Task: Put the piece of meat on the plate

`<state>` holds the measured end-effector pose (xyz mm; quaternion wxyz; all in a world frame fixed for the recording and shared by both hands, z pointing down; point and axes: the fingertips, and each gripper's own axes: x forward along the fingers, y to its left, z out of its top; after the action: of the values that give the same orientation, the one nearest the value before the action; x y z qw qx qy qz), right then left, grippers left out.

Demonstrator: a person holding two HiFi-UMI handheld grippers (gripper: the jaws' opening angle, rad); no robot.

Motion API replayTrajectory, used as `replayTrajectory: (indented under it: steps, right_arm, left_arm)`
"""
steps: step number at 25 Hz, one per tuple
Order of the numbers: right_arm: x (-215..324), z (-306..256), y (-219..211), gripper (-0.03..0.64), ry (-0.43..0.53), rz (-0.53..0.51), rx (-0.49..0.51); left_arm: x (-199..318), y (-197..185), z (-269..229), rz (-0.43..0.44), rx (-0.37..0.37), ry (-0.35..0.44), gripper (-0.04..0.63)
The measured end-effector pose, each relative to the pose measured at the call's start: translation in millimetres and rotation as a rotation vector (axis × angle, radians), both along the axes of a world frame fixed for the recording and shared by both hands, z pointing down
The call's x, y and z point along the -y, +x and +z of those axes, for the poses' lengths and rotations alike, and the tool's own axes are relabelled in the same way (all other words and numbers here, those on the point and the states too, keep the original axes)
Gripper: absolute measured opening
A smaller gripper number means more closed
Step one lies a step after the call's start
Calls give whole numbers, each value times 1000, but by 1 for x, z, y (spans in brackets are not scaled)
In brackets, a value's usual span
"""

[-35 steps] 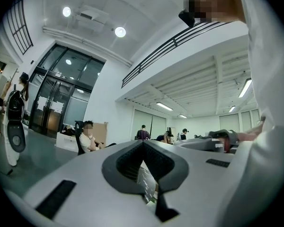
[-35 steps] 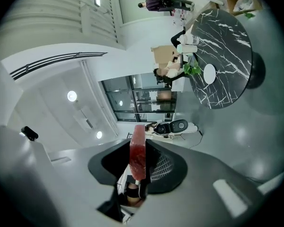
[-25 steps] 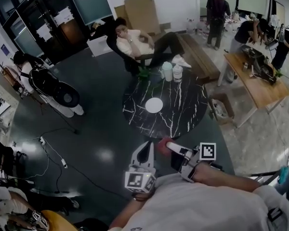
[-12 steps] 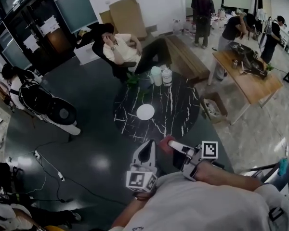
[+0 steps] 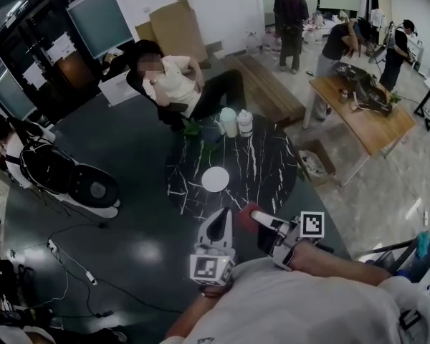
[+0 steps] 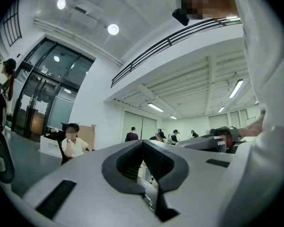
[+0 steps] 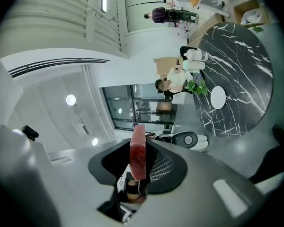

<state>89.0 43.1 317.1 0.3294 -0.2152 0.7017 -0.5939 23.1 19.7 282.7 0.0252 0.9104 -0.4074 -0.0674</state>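
Observation:
The piece of meat (image 7: pixel 138 154) is a flat red slab standing on edge between the jaws of my right gripper (image 7: pixel 138 143), which is shut on it. In the head view the meat (image 5: pixel 244 212) shows red at that gripper's tip (image 5: pixel 249 216), short of the table's near edge. The white round plate (image 5: pixel 216 179) lies bare on the near left part of the black marble table (image 5: pixel 261 170); it also shows in the right gripper view (image 7: pixel 218 97). My left gripper (image 5: pixel 216 226) is beside the right one, shut with nothing in it (image 6: pixel 143 144).
Two white jars (image 5: pixel 236 122) and a small green plant (image 5: pixel 201 130) stand at the table's far edge. A seated person (image 5: pixel 173 84) is just behind it. A cardboard box (image 5: pixel 312 165) and a wooden table (image 5: pixel 369 124) are to the right. Cables (image 5: pixel 64 253) run over the dark floor on the left.
The table and plate have come lower and nearer in the head view. Both grippers keep their places in the frame, and the meat stays in the right one.

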Motion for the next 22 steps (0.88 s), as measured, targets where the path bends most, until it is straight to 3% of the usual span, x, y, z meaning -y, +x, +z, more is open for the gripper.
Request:
replayTrajectory:
  steps: [10, 22]
  right_arm:
    - [73, 0, -20, 91, -9, 52, 7]
    - [140, -14, -66, 91, -22, 99, -5]
  left_arm:
    - [77, -21, -4, 44, 24, 16, 8]
    - [144, -60, -17, 112, -4, -17, 8]
